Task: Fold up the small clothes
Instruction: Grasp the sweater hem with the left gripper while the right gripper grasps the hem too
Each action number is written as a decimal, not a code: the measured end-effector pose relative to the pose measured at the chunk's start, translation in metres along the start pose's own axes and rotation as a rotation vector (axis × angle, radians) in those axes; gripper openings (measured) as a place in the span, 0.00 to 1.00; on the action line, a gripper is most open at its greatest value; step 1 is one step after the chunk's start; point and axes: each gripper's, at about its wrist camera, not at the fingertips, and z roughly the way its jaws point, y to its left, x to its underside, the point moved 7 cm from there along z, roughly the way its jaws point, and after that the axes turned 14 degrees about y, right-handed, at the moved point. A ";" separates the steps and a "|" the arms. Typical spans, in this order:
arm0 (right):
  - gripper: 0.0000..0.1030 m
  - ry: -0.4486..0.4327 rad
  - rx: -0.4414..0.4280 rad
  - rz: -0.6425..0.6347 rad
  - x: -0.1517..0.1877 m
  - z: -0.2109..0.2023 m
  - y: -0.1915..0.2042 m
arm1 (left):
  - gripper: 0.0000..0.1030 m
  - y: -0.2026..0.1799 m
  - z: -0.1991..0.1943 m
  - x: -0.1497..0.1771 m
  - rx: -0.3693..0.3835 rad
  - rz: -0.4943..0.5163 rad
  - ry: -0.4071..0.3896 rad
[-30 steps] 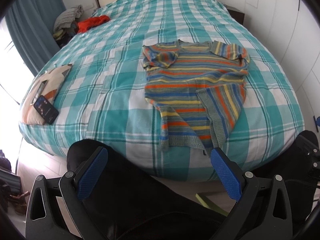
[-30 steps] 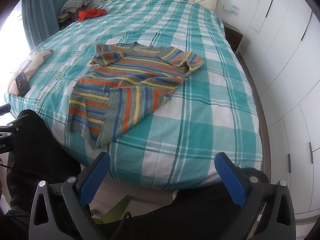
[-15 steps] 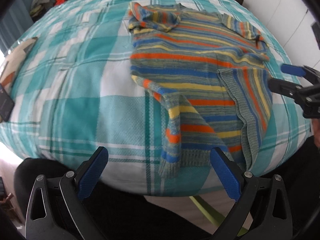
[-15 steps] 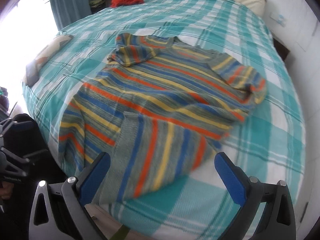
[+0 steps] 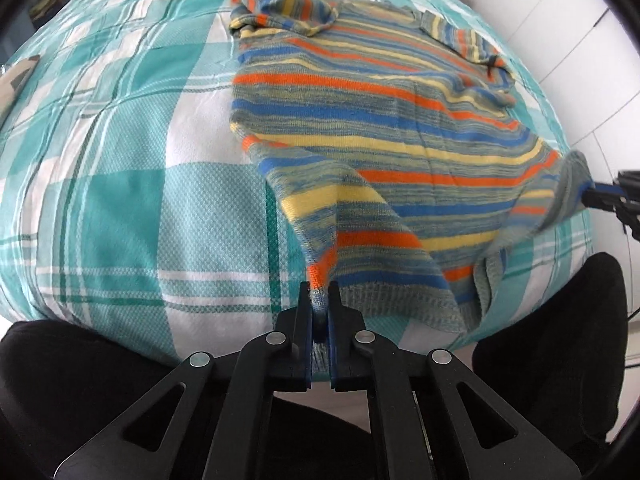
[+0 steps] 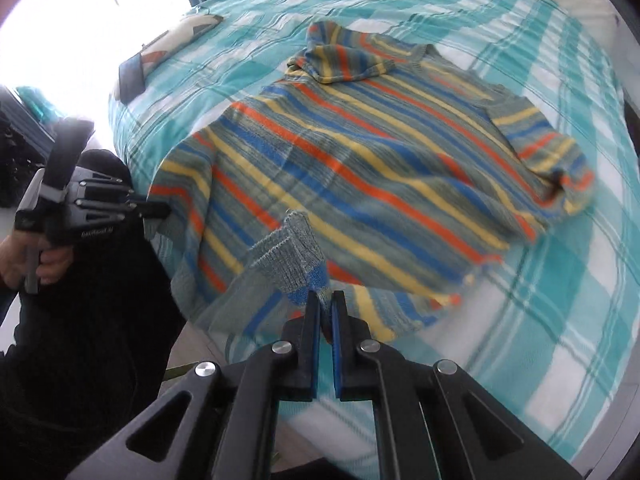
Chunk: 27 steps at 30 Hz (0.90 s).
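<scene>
Both grippers' jaws have closed, apparently pinching the striped sweater (image 5: 360,128) hem corners at the bed (image 5: 120,208) edge.

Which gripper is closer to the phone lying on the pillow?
Left. The left gripper grips the sweater hem on the side where the phone lies; the right gripper grips the hem's other corner, farther away.

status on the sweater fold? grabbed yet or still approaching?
Done: both grasps are made. The left gripper is shut on one hem corner of the striped sweater, and the right gripper is shut on the other hem corner. In hand: the hem is lifting off the plaid bedspread. Left: no fold is made yet; the body lies open and both sleeves look bunched.
</scene>
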 end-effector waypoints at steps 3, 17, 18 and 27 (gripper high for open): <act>0.05 0.015 0.029 0.086 0.061 -0.021 -0.024 | 0.04 0.006 -0.006 0.007 -0.001 -0.009 0.012; 0.50 0.018 -0.352 0.611 0.124 0.053 -0.084 | 0.04 0.025 0.011 0.013 -0.029 -0.043 0.083; 0.50 0.036 -0.369 0.591 0.119 0.065 -0.076 | 0.04 0.024 0.012 0.013 -0.030 -0.042 0.088; 0.03 0.116 -0.355 0.555 0.134 0.040 -0.051 | 0.02 0.035 -0.023 0.037 0.060 -0.108 0.068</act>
